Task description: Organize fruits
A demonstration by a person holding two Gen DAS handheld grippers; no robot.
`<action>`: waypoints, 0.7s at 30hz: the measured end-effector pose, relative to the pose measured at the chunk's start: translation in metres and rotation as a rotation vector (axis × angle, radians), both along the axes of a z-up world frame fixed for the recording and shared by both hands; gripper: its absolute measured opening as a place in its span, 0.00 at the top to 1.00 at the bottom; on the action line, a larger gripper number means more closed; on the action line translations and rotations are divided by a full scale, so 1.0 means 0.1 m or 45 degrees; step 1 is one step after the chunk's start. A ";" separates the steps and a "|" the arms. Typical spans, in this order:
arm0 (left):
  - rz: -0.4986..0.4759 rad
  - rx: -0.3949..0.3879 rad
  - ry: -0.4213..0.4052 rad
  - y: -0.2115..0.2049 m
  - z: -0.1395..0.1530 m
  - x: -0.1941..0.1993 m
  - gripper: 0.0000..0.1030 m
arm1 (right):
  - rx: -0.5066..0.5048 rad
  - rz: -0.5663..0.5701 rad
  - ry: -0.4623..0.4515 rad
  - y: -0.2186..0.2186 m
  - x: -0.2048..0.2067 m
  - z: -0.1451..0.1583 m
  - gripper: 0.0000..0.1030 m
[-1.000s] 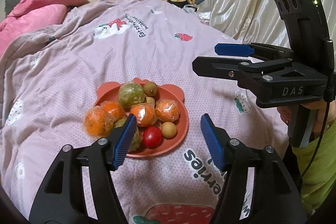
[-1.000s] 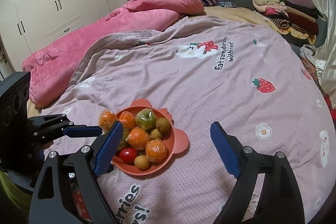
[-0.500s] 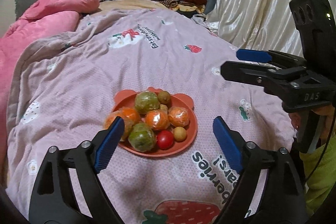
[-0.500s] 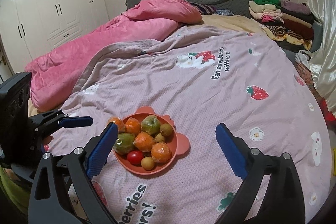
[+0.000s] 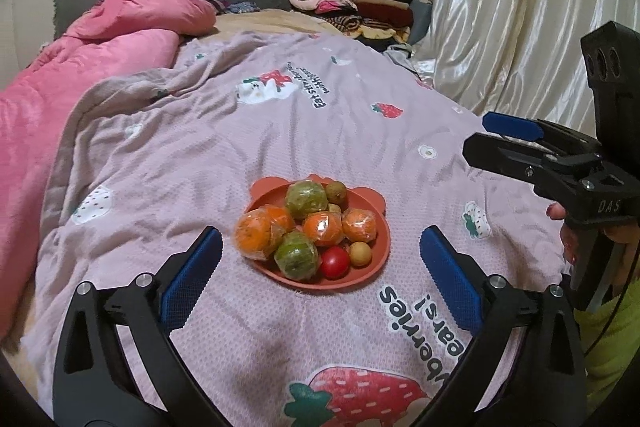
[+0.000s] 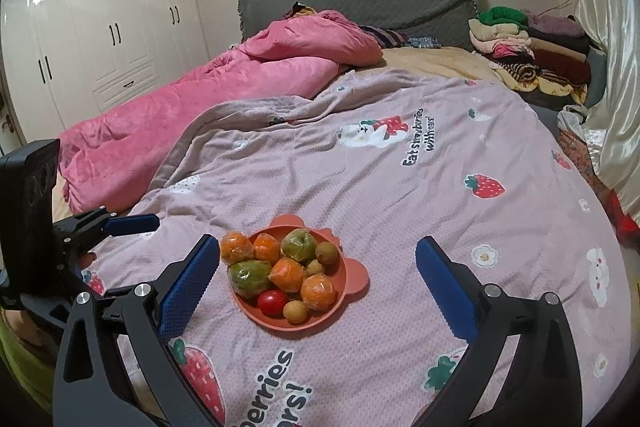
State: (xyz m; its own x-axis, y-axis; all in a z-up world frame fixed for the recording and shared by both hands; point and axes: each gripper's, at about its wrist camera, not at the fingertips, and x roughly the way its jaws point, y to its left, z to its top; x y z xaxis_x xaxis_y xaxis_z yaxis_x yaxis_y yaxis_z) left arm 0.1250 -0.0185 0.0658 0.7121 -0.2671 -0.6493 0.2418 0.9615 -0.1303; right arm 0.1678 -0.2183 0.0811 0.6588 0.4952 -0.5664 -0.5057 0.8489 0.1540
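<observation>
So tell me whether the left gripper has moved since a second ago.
Yes. The left gripper has pulled back and up from the plate of fruit: its pads overlapped the plate before, now they flank it from nearer the camera. Its jaws have just been opening, nothing between them.

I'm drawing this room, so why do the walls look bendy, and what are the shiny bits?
Both wrist views use a fisheye lens, so edges curve and corners go black. In the right wrist view the wardrobe doors bow and carry glare. In the left wrist view the satin curtain gleams. The plate of fruit is sharp in both.
</observation>
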 end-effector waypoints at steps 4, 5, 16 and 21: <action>0.013 0.004 -0.019 0.01 0.04 -0.04 0.10 | -0.017 -0.005 -0.018 0.00 -0.08 0.01 0.05; 0.018 0.007 -0.024 0.01 0.05 -0.06 0.10 | -0.017 -0.008 -0.020 0.01 -0.10 0.01 0.05; 0.134 -0.037 -0.005 0.27 0.00 -0.27 0.10 | -0.018 0.008 -0.034 0.09 -0.36 -0.01 0.05; 0.193 -0.047 0.007 0.40 -0.03 -0.41 0.09 | -0.019 0.008 -0.059 0.11 -0.49 0.00 0.05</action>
State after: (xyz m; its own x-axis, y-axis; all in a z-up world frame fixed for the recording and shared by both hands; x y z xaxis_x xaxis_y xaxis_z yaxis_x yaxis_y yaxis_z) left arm 0.0845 0.0215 0.0626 0.7426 -0.1805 -0.6450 0.0934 0.9815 -0.1672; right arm 0.1187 -0.2069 0.0811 0.6816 0.4910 -0.5425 -0.5172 0.8478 0.1174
